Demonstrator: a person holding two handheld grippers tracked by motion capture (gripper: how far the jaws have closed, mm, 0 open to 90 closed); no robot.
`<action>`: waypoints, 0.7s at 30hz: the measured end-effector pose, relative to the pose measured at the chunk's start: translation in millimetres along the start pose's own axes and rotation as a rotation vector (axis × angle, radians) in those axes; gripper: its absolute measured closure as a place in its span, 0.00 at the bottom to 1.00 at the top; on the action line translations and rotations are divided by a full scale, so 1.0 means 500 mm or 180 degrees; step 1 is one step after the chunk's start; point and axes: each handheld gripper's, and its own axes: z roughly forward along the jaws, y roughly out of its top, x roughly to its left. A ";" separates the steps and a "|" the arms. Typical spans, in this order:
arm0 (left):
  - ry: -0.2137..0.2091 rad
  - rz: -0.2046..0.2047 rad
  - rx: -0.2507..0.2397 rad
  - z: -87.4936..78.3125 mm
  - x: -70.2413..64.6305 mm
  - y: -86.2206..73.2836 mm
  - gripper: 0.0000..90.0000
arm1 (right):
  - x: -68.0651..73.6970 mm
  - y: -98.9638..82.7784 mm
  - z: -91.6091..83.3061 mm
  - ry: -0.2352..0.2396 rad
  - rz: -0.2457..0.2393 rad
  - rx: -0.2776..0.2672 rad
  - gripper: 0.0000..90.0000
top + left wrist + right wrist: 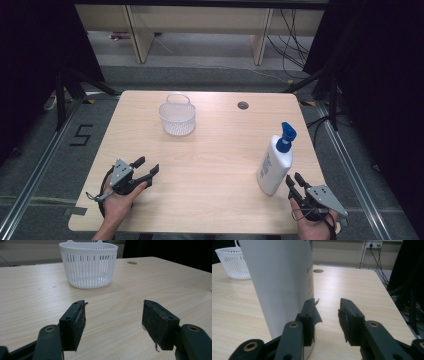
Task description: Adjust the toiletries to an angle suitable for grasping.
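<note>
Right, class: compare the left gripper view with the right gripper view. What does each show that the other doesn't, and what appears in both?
Left gripper view alone: the left gripper's fingers held wide apart over bare wood, with the white basket straight ahead.

Right gripper view alone: the white pump bottle close up, beside the outer face of one of the right gripper's fingers rather than between them, and a wall socket with cables.

Both: the basket, the wooden table and its round cable hole.
</note>
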 end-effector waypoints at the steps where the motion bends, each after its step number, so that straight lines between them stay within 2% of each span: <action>1: 0.0003 -0.0008 0.0008 0.000 0.000 0.000 0.39 | -0.001 0.000 0.000 0.0019 -0.0044 -0.0045 0.77; 2: 0.0003 -0.0008 0.0008 0.000 0.000 0.000 0.39 | 0.002 0.002 -0.004 0.0040 0.0027 -0.0016 0.80; 3: 0.0001 -0.0012 0.0005 0.000 0.000 0.001 0.39 | 0.003 0.004 -0.009 0.0063 0.0028 -0.0011 0.86; 4: 0.0001 -0.0007 0.0007 0.000 0.000 0.001 0.39 | 0.002 0.007 -0.014 0.0062 -0.0014 0.0019 0.88; 5: 0.0002 -0.0008 0.0013 0.000 0.001 0.002 0.39 | 0.004 0.008 -0.016 0.0032 -0.0023 -0.0023 0.92; 6: 0.0003 -0.0016 0.0008 0.000 0.001 0.002 0.39 | 0.005 0.009 -0.022 0.0059 -0.0038 0.0058 0.95; 7: 0.0005 -0.0020 0.0008 0.000 0.001 0.002 0.39 | 0.008 0.010 -0.025 0.0081 -0.0016 0.0037 0.98; 8: 0.0005 -0.0020 0.0008 0.000 0.001 0.002 0.39 | 0.007 0.010 -0.028 0.0057 -0.0084 0.0034 1.00; 11: 0.0002 -0.0029 -0.0013 0.001 0.002 0.003 0.39 | 0.014 0.010 -0.039 0.0094 -0.0007 0.0073 1.00; 14: -0.0001 -0.0034 -0.0007 0.002 0.002 0.003 0.39 | 0.015 0.011 -0.046 0.0152 -0.0069 0.0030 1.00; 15: 0.0000 -0.0034 -0.0004 0.002 0.002 0.002 0.39 | 0.023 0.012 -0.051 0.0252 0.0072 0.0083 1.00; 16: 0.0002 -0.0036 -0.0002 0.002 0.002 0.002 0.39 | 0.023 0.013 -0.055 0.0227 0.0002 0.0070 1.00; 17: 0.0001 -0.0035 0.0001 0.002 0.002 0.002 0.39 | 0.027 0.013 -0.059 0.0239 0.0026 0.0075 1.00; 19: 0.0001 -0.0035 -0.0001 0.002 0.002 0.002 0.39 | 0.036 0.015 -0.063 0.0352 0.0032 0.0050 1.00; 21: 0.0003 -0.0037 -0.0008 0.002 0.002 0.003 0.39 | 0.045 0.020 -0.067 0.0404 -0.0053 0.0013 1.00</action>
